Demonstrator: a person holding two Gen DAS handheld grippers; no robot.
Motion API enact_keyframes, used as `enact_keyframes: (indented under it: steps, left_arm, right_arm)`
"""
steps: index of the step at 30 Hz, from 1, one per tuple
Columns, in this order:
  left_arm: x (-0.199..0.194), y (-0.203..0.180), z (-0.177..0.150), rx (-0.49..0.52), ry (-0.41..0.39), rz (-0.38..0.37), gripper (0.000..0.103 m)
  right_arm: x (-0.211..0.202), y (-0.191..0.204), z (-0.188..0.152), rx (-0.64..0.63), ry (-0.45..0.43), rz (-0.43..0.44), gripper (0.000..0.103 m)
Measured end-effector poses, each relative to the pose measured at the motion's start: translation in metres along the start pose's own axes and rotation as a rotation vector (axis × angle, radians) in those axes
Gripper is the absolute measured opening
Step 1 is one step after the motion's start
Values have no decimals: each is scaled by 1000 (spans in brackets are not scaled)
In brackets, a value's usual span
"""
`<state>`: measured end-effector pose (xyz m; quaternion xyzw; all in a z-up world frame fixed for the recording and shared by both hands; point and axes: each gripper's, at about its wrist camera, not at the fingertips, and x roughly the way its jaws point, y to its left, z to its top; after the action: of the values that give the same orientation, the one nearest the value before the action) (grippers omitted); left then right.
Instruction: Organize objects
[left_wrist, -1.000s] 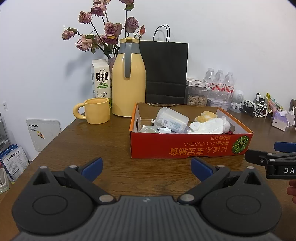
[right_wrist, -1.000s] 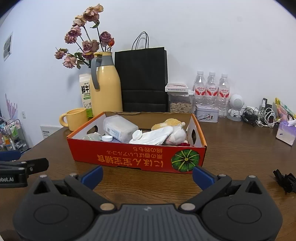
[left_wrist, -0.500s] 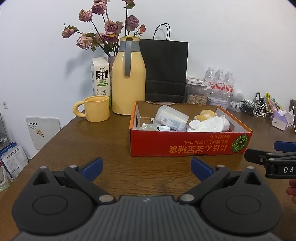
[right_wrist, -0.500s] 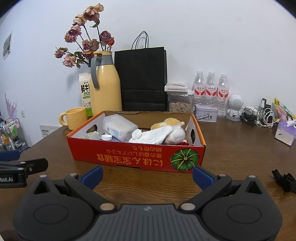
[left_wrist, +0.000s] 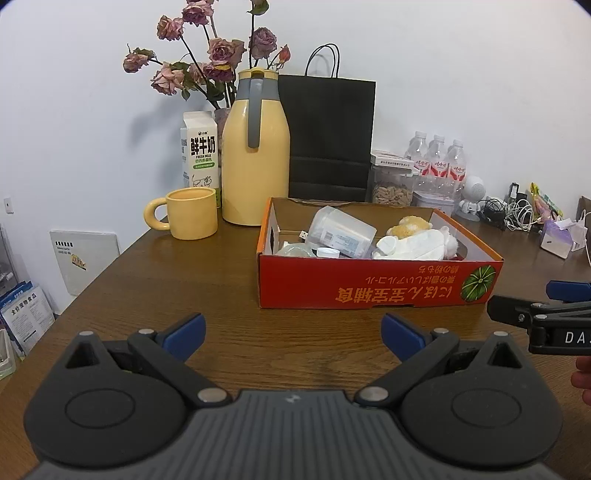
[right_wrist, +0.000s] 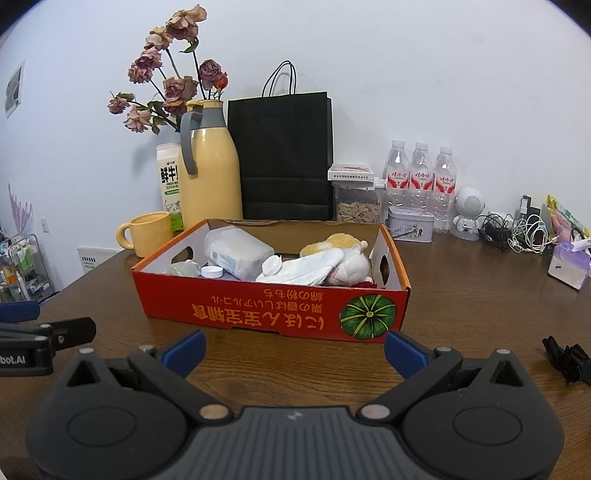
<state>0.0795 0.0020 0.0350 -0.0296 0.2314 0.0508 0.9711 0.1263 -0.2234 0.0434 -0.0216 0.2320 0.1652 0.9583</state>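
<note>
A red cardboard box stands on the brown wooden table. In it lie a clear plastic container, a white cloth item, a yellow-and-white plush toy and a white cap. My left gripper is open and empty, in front of the box's left part. My right gripper is open and empty, in front of the box's right part; it also shows at the right edge of the left wrist view.
Behind the box stand a yellow mug, a milk carton, a yellow thermos, a vase of dried roses, a black paper bag, a snack jar and three water bottles. Cables and a black clip lie right.
Both grippers have drawn back slightly from the box and stay open. Nothing on the table has moved.
</note>
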Motion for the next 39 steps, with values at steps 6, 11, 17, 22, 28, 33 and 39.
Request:
enact_keyframes:
  steps: [6,11,17,22,28,33,39]
  left_arm:
    - [0,0,0,0,1,0,103]
    - [0,0,0,0,1,0,103]
    - [0,0,0,-1,1,-2,103]
    - [1,0,-1,0,0,-2,103]
    - [1,0,-1,1,1,-3,103]
    - [1,-1,-2,2,4,-3,103]
    - [1,-1,-4,-2,6,-10,103]
  right_arm:
    - [0,0,-1,0,0,-1,103]
    - [1,-1,-1,-1,0,-1,103]
    - [0,0,0,-1,0,-1,103]
    - [1,-1,0,-1,0,0,103]
    - [1,0,0,-1,0,-1,103]
    - [1,-1,0,-1,1,0,103]
    - [1,-1,-1,0,2,-2,103]
